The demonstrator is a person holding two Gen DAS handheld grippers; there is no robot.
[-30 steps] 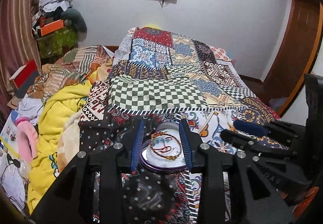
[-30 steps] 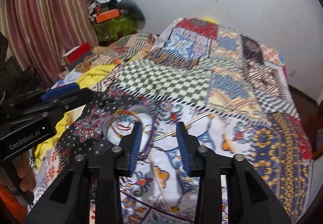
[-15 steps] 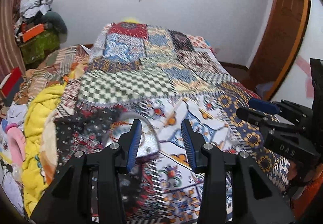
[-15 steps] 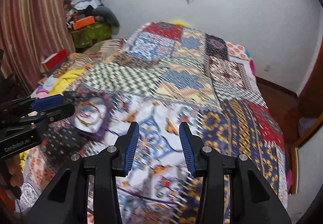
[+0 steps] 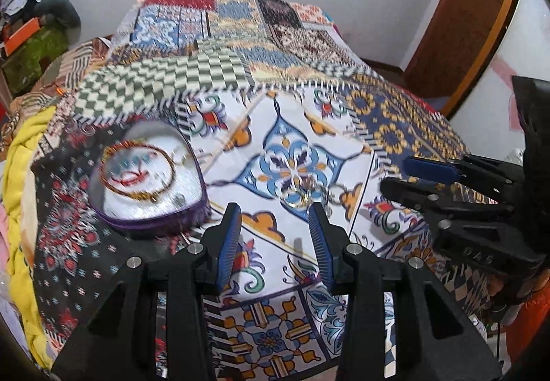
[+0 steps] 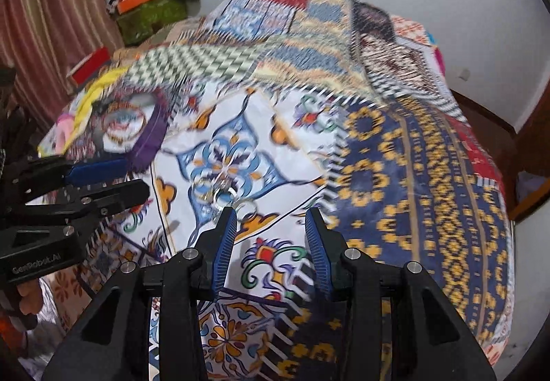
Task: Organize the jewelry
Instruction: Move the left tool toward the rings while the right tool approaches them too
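Box: purple heart-shaped box [image 5: 147, 181], left of centre in the left view, on the bed [image 5: 395, 126]; a beaded bracelet [image 5: 137, 171] lies inside.
Left claw: left claw [image 5: 275, 233] wide open, holding nothing; the box sits up and to its left.
Loose rings: small metal rings [image 5: 309, 192] lie on the white patch, just past the left claw's right finger, spread crosswise.
Right claw: right claw [image 6: 271, 233] wide open, empty; rings [image 6: 223, 195] lie just ahead of its left finger.
Nearer: both close; I'd judge the left better placed to carry them to the box.
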